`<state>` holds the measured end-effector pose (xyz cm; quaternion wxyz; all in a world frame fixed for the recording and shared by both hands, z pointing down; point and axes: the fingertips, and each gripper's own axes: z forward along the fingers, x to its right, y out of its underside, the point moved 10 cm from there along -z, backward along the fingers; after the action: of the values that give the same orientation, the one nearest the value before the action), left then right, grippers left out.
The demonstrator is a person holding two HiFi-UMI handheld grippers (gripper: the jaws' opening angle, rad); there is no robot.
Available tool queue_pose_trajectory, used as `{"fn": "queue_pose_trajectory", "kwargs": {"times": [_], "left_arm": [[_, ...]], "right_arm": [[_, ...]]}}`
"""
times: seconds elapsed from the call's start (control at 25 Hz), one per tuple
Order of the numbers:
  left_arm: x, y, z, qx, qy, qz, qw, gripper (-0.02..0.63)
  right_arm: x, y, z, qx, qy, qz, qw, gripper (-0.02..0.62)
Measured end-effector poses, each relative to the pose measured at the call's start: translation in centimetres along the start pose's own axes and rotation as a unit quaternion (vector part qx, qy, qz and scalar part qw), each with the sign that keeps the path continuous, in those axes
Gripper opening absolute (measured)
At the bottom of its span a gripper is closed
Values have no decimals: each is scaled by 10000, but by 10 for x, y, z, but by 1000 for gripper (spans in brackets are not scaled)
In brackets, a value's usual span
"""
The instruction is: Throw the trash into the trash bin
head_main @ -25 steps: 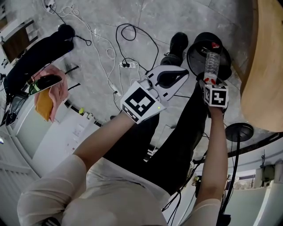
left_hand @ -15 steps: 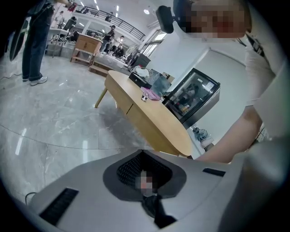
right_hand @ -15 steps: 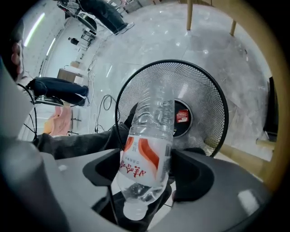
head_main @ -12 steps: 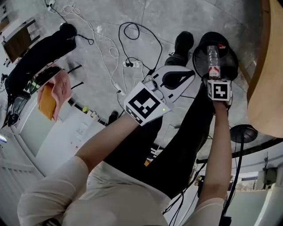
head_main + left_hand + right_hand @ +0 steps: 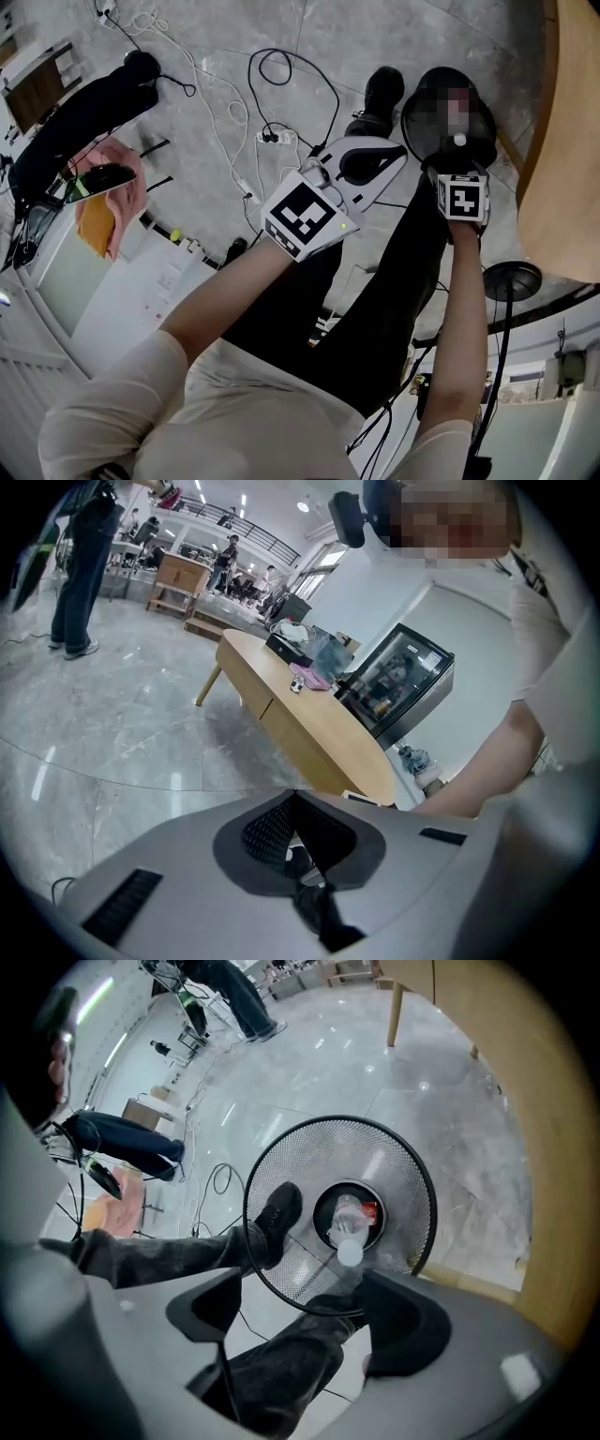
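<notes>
The trash bin (image 5: 417, 131), a black mesh basket on the grey floor (image 5: 216, 56), had the curved edge of the wooden table (image 5: 567, 141) close along one side, with only a narrow strip of floor between them. On the bin's opposite side your shoe (image 5: 380, 92) stood just beside the rim. Past the shoe the floor opened out, crossed by loose cables (image 5: 272, 70) well apart from the bin. A round black base (image 5: 506, 279) sat near the bin on the table's side, closer to you. You held your right gripper (image 5: 457, 167) steeply downward over the bin's near rim. Its jaws had just been opening and stood wide apart, with nothing between the pads. The bottle (image 5: 349, 1227) was inside the bin. From the right gripper view you saw it nearly end-on against the dark circle of the bin's bottom, ringed by the mesh wall. It was clear, slightly crumpled plastic, with a white cap pointing up at the gripper and a red label on one side. Your left gripper (image 5: 398, 157) hung beside the bin, next to the shoe, its jaws together on nothing.
</notes>
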<state>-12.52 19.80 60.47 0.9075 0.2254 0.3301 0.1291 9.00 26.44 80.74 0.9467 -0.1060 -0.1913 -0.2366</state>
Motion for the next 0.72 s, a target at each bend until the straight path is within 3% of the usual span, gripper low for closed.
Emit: {"fn": "queue_pose_trajectory", "kwargs": {"times": [0.72], "left_arm": [[48,-46,-27,44,27,209,9998,6]], "right_arm": [[-23,-1,-142,1104,153,353,9931,380]]}}
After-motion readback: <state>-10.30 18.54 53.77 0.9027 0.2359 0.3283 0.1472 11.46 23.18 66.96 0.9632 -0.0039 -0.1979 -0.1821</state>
